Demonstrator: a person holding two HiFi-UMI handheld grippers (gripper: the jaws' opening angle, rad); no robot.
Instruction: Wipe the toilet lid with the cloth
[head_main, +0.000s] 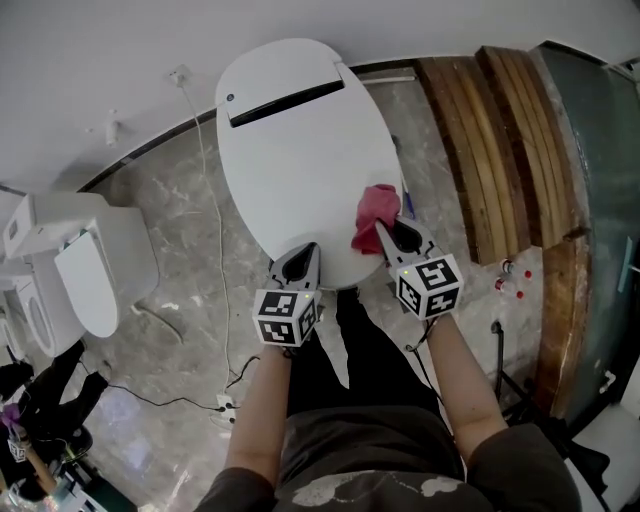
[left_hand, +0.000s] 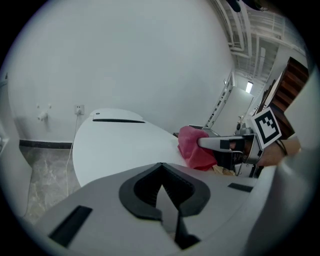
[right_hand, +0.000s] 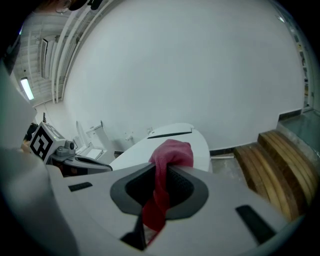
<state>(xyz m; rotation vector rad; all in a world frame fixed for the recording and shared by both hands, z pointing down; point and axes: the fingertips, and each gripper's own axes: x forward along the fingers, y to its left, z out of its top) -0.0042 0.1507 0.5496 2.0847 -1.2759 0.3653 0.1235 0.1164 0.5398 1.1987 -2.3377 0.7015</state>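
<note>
Cloth (head_main: 376, 212) in right tongs (head_main: 388, 232), toilet lid (head_main: 300, 150) down

White oval toilet lid (head_main: 300, 150) lay closed and flat at upper centre of the head view, a dark slot near its far end. Crumpled pink cloth (head_main: 376, 212) bunched over the lid's right edge, pinched in the right tool (head_main: 388, 232).

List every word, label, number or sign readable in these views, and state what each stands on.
No words or numbers can be read in any view.
Left gripper and right gripper: their cubes carry black-and-white square marker patterns, no letters.
Shirt: pale print, too blurred to read.
</note>
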